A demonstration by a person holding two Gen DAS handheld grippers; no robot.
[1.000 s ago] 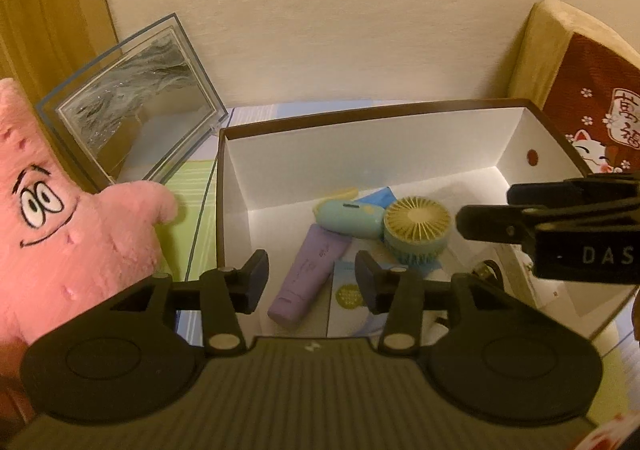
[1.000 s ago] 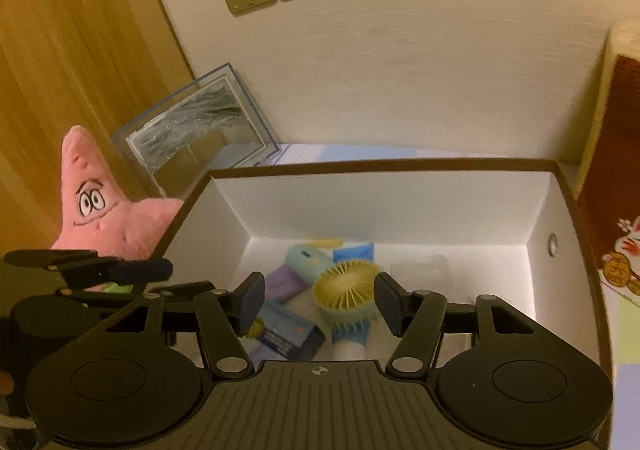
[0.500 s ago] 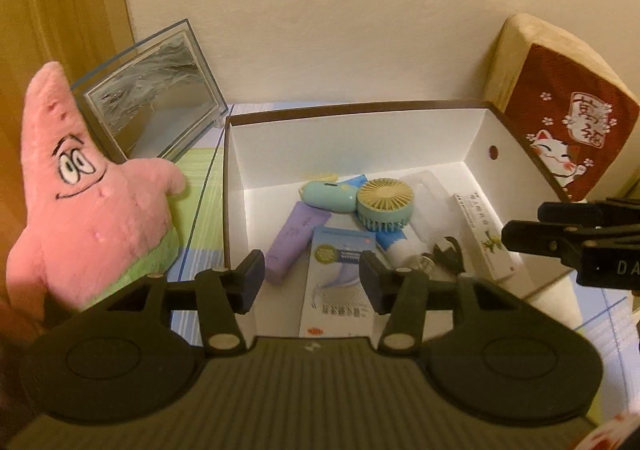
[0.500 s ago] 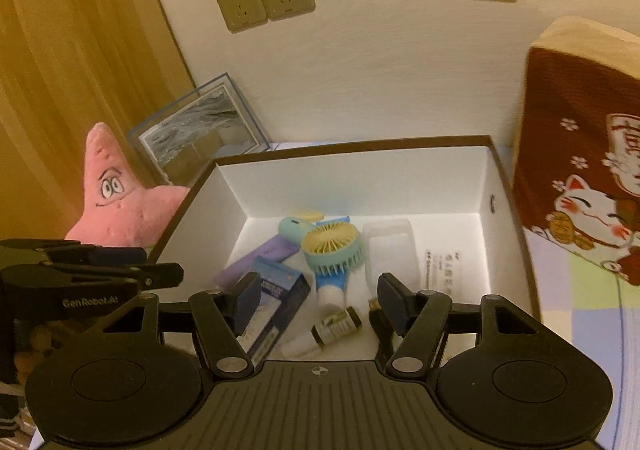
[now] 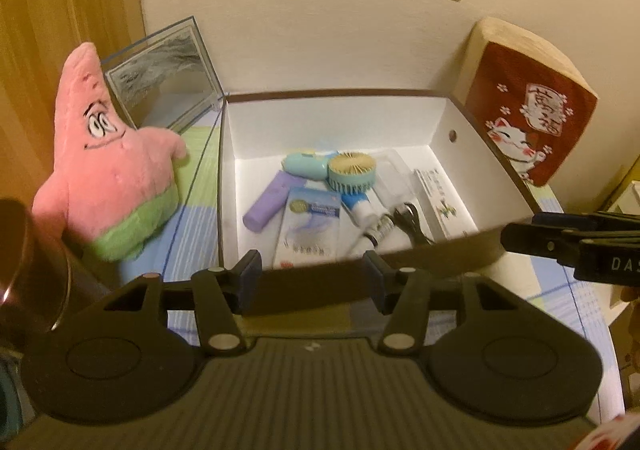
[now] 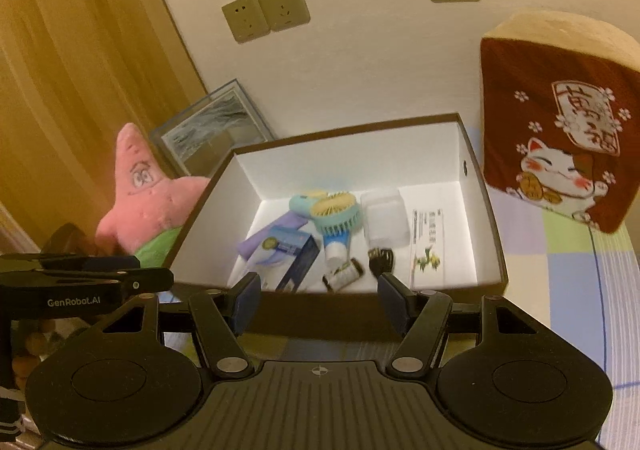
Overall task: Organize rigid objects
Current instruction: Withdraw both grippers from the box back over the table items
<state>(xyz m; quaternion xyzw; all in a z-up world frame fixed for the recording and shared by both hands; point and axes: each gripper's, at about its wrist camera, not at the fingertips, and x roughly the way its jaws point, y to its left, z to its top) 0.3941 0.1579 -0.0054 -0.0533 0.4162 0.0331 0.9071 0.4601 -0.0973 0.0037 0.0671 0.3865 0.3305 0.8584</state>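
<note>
A brown box with white inside [image 5: 320, 122] [image 6: 360, 154] holds a teal and yellow hand fan [image 5: 352, 172] [image 6: 338, 212], a purple tube [image 5: 270, 202], a blue and white carton [image 5: 310, 226], a flat white packet [image 6: 430, 246], a clear case [image 6: 384, 220], a small bottle [image 6: 344, 274] and a black cable [image 6: 382, 258]. My left gripper [image 5: 312, 270] hangs before the box's near wall, jaws opening, nothing between them. My right gripper [image 6: 319, 290] is open and empty at the same near wall. Each gripper shows at the edge of the other's view.
A pink star plush [image 5: 116, 170] stands left of the box, with a glass picture frame [image 5: 160, 78] leaning on the wall behind it. A red cat cushion [image 6: 560, 130] stands right of the box. A dark cup [image 5: 24, 270] is at the near left. Checked cloth covers the surface.
Both grippers have drawn back and up from inside the box to its near wall, so the whole box and its contents show. The left jaws stand wider apart.
</note>
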